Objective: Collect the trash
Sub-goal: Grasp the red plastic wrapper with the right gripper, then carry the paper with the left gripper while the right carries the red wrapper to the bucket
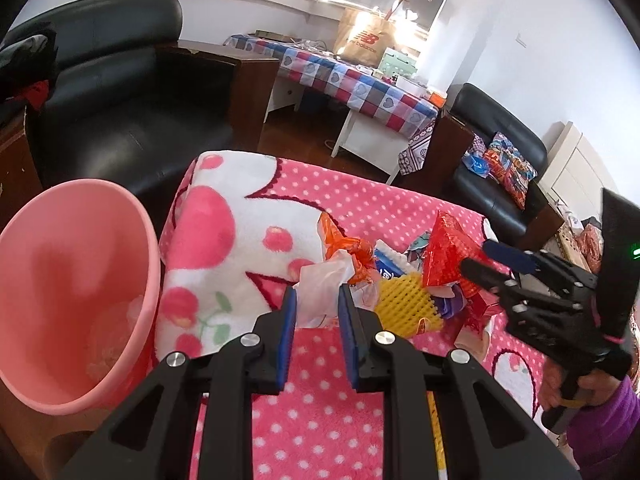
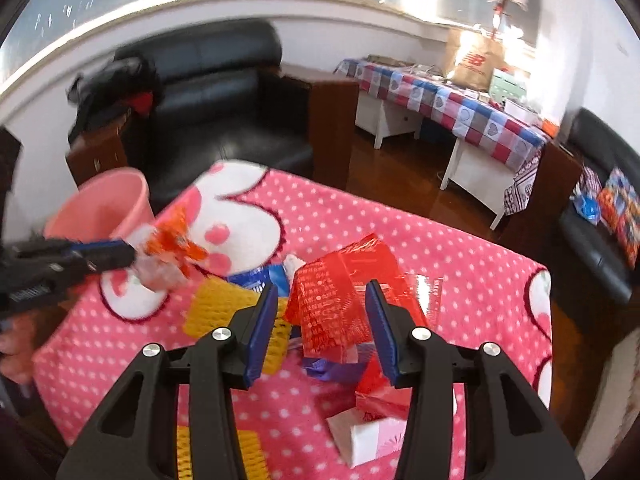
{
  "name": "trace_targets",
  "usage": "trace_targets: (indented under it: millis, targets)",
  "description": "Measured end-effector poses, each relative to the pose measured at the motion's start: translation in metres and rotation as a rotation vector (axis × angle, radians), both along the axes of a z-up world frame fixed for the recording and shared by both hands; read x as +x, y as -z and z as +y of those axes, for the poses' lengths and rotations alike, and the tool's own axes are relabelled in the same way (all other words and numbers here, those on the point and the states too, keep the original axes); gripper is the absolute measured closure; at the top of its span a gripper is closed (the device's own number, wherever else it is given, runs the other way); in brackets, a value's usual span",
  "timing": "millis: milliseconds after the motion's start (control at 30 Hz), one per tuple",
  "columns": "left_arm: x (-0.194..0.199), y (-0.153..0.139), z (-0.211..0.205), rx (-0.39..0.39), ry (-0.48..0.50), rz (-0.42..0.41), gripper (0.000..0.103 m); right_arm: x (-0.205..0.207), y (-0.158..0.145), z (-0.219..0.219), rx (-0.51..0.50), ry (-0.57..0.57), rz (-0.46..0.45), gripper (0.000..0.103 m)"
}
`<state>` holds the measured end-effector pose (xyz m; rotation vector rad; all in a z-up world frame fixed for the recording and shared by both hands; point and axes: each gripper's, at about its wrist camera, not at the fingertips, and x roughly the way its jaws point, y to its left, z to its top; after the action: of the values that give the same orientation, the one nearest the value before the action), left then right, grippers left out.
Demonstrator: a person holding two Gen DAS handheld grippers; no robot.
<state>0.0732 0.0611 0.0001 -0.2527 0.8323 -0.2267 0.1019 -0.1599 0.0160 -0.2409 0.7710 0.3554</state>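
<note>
A trash pile lies on the pink dotted blanket [image 1: 320, 384]: a red foil wrapper [image 1: 448, 252], a yellow foam net [image 1: 404, 304], a blue packet [image 1: 386, 270]. My left gripper [image 1: 318, 292] is shut on a white tissue wad [image 1: 320, 284] tied up with an orange wrapper [image 1: 344, 246]; it also shows in the right wrist view [image 2: 168, 256]. My right gripper [image 2: 322, 292] is open around the red foil wrapper [image 2: 340, 300]. The pink bin [image 1: 68, 300] stands at the left, also in the right wrist view [image 2: 100, 208].
A white and pink box [image 2: 368, 436] lies near the blanket's front. A black armchair [image 1: 116, 92] stands behind the bin. A table with a checked cloth [image 1: 352, 80] and a black sofa [image 1: 500, 152] stand farther back.
</note>
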Motion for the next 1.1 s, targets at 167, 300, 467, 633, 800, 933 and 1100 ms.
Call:
trace_targets:
  millis: [167, 300, 467, 633, 800, 933, 1100]
  targets:
    - [-0.002, 0.001, 0.005, -0.003, -0.008, 0.001, 0.083, 0.0, 0.01, -0.001, -0.009, 0.012, 0.007, 0.062]
    - [-0.002, 0.002, 0.006, -0.009, -0.013, 0.001, 0.083, -0.001, 0.011, -0.008, 0.024, 0.04, 0.017, 0.074]
    - [-0.006, -0.004, 0.009, -0.014, -0.02, -0.021, 0.083, -0.004, 0.003, -0.018, 0.075, 0.07, 0.0, 0.083]
    - [-0.015, -0.013, 0.015, -0.018, -0.04, -0.055, 0.083, -0.012, -0.013, -0.027, 0.156, 0.086, -0.017, 0.083]
    - [-0.026, -0.027, 0.027, -0.009, -0.08, -0.104, 0.083, -0.019, -0.029, -0.02, 0.195, 0.064, -0.041, 0.083]
    - [-0.038, -0.037, 0.04, -0.001, -0.121, -0.138, 0.083, -0.023, -0.041, -0.001, 0.221, 0.024, -0.059, 0.083]
    - [-0.057, -0.048, 0.062, 0.03, -0.19, -0.173, 0.083, -0.027, -0.049, 0.03, 0.243, -0.038, -0.069, 0.083]
